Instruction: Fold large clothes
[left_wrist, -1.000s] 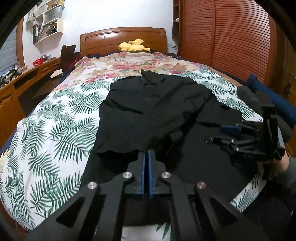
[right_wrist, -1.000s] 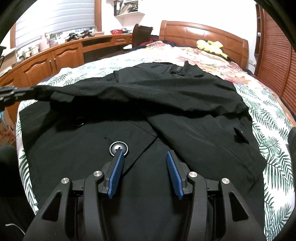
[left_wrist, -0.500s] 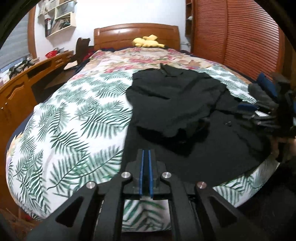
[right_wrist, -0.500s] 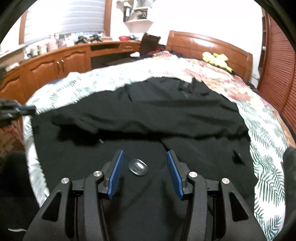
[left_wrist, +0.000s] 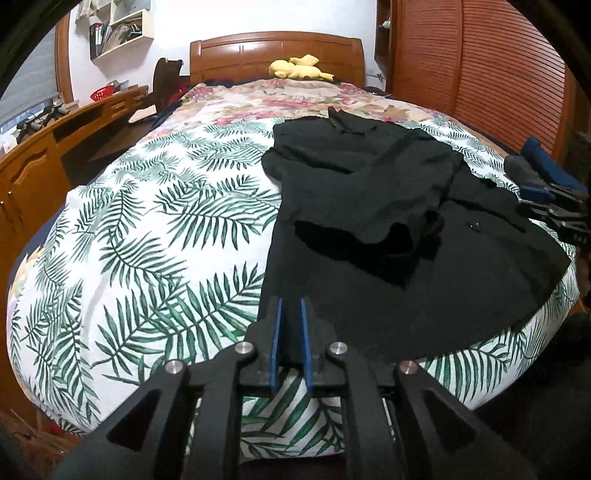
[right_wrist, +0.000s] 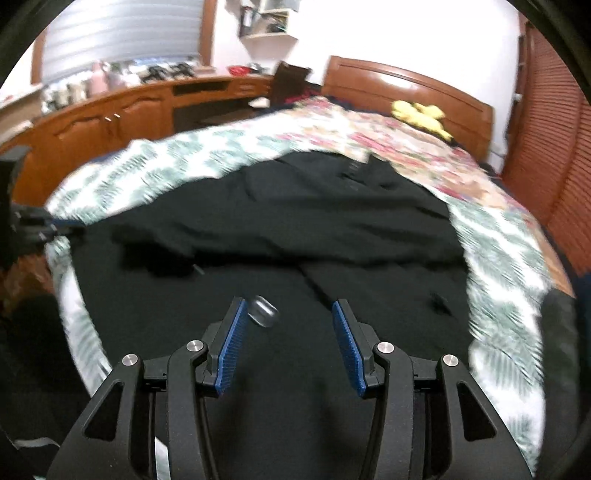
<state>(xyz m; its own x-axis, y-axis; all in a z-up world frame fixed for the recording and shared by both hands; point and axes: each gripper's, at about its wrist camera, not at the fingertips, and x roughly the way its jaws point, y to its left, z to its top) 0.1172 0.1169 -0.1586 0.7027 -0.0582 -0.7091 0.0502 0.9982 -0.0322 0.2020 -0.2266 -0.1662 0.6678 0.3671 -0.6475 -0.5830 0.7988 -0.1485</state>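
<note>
Your left claw (left_wrist: 291, 339) has let go of the sleeve and backed off toward the near left corner of the black coat (left_wrist: 369, 229). A second ago its blue pads were tight together over the cloth; now the jaws are opening a little, and nothing is between them. The sleeve it carried now lies folded across the coat's middle.

Your right claw (right_wrist: 286, 345) has lifted up a bit too. Its jaws stand apart and hold nothing. One shiny button (right_wrist: 263, 311) shows just ahead of its left pad, but the pads do not touch it.

Where is the coat? It lies flat on the leaf-print bedspread (left_wrist: 147, 229). Its collar points to the wooden headboard (left_wrist: 277, 48), and its hem hangs near you at the foot of the bed. So its long way runs from you straight up the bed.

This is what counts for your next move, I think. The hem is the near edge, and it runs from side to side in front of you. Your left claw sits just by the hem's left corner. Your right claw hangs over the lower front, nearer the right side. Each claw is closest to its own corner, so each could take its own one and bring the hem up toward the collar.
</note>
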